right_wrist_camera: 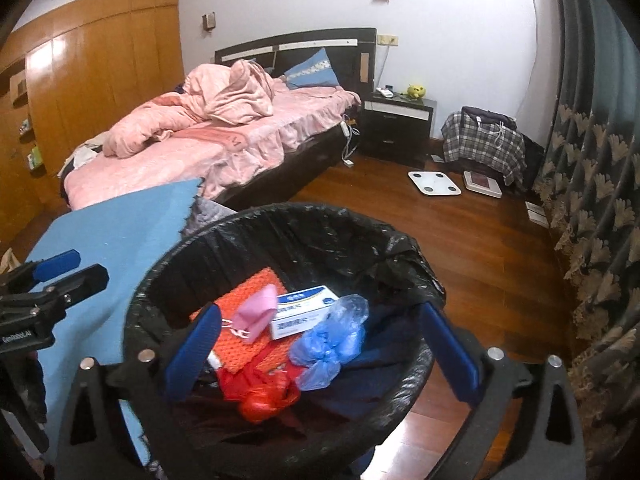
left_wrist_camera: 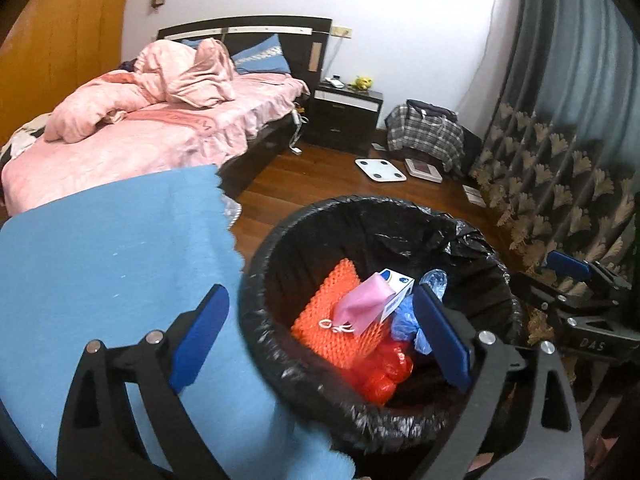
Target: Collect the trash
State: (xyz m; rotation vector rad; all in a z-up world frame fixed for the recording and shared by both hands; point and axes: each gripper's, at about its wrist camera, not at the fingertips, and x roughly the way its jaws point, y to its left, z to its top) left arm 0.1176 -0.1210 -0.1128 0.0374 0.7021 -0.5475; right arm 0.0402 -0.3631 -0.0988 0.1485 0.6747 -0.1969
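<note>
- Landmark: a round trash bin [right_wrist_camera: 280,432] lined with a black bag, standing on the wooden floor [right_wrist_camera: 480,248] beside a blue cloth-covered surface [left_wrist_camera: 100,280].
- Left gripper [left_wrist_camera: 320,340]: jaws wide apart, nothing between the pads; one blue finger [left_wrist_camera: 440,336] reaches over the bin's opening, the other sits over the blue cloth.
- Right gripper [right_wrist_camera: 320,352]: jaws wide apart, empty, both fingers above the bin's near rim.
- Inside the bin: an orange foam net [right_wrist_camera: 244,320], a pink scrap [right_wrist_camera: 256,316] on top of it, a small white and blue box [right_wrist_camera: 304,312], a crumpled blue plastic bag [right_wrist_camera: 332,344] and a red plastic bag [right_wrist_camera: 260,392] nearest the grippers.
- Beyond the bin: a bed with pink bedding [right_wrist_camera: 208,136], a dark nightstand [right_wrist_camera: 396,128] and a white bathroom scale [right_wrist_camera: 434,183] on the floor.
</note>
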